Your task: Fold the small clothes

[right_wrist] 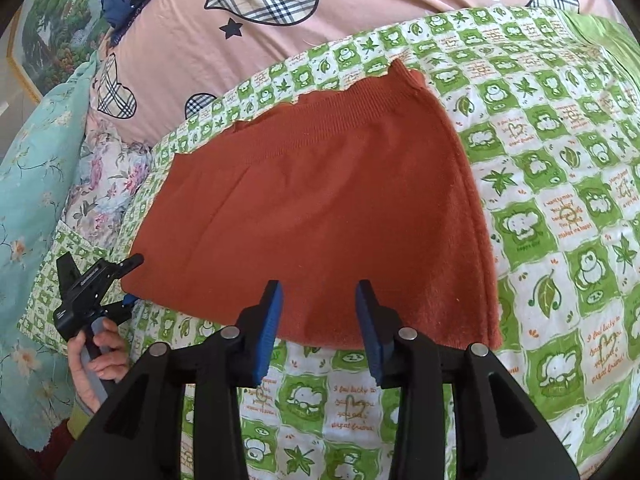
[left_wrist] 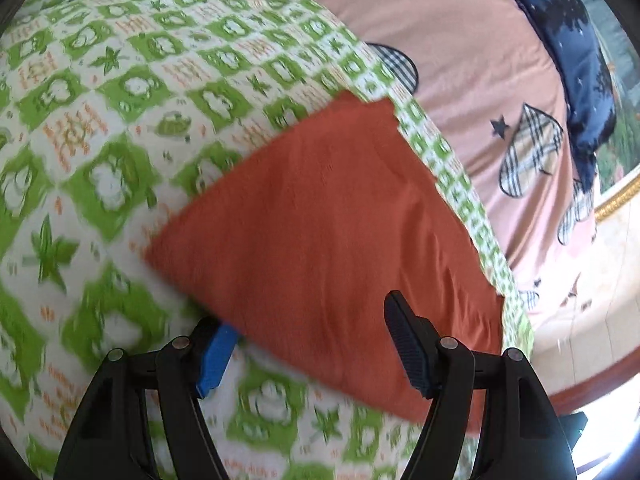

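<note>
Nearest the right wrist camera, the right gripper (right_wrist: 318,320) hangs with its blue-padded fingers (right_wrist: 269,328) apart over the near hem of a rust-red garment (right_wrist: 320,208), nothing between them. The garment lies flat on a green-and-white quilt (right_wrist: 560,208), its ribbed band at the far edge. Only this view shows the person's left hand (right_wrist: 100,356), just left of the garment, holding the left gripper (right_wrist: 130,280) at the garment's near left corner; from here its fingers are too small to read.

The left wrist view fills that gap: the left gripper (left_wrist: 308,344) stands wide apart, one finger over the garment (left_wrist: 328,240), the other partly hidden at the cloth's edge, and whether the cloth lies between them is unclear. The quilt (left_wrist: 100,140) is blurred here.

Beyond the garment in both views runs a pink bedcover (right_wrist: 360,12) with plaid hearts, then a dark blue cloth (left_wrist: 580,72). Left of the garment, only the right view shows floral bedding (right_wrist: 36,168) and a gold-framed picture (right_wrist: 44,40), cut off by the lens rim.
</note>
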Demonstrator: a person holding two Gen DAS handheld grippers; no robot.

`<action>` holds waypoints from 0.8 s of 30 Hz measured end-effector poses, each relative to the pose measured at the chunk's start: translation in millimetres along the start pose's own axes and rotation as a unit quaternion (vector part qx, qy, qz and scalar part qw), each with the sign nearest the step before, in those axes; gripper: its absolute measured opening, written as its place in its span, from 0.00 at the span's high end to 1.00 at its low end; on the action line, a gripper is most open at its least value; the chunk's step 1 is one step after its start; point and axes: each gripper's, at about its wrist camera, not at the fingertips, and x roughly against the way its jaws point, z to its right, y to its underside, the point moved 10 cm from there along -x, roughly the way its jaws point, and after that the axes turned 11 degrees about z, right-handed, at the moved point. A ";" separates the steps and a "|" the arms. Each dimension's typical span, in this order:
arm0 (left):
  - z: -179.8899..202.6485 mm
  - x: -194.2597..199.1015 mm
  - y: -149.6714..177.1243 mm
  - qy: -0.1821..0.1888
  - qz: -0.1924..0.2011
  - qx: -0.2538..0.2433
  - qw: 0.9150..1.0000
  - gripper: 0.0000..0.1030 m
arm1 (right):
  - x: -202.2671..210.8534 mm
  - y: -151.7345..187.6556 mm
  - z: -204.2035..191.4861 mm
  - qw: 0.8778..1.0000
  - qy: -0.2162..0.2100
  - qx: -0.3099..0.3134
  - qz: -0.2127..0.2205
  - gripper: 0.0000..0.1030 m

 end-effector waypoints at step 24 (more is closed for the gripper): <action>204.1 -15.6 108.2 0.036 0.016 -0.397 0.917 0.90 | -55.0 -55.3 1.3 0.990 -0.108 -0.085 -0.042 0.49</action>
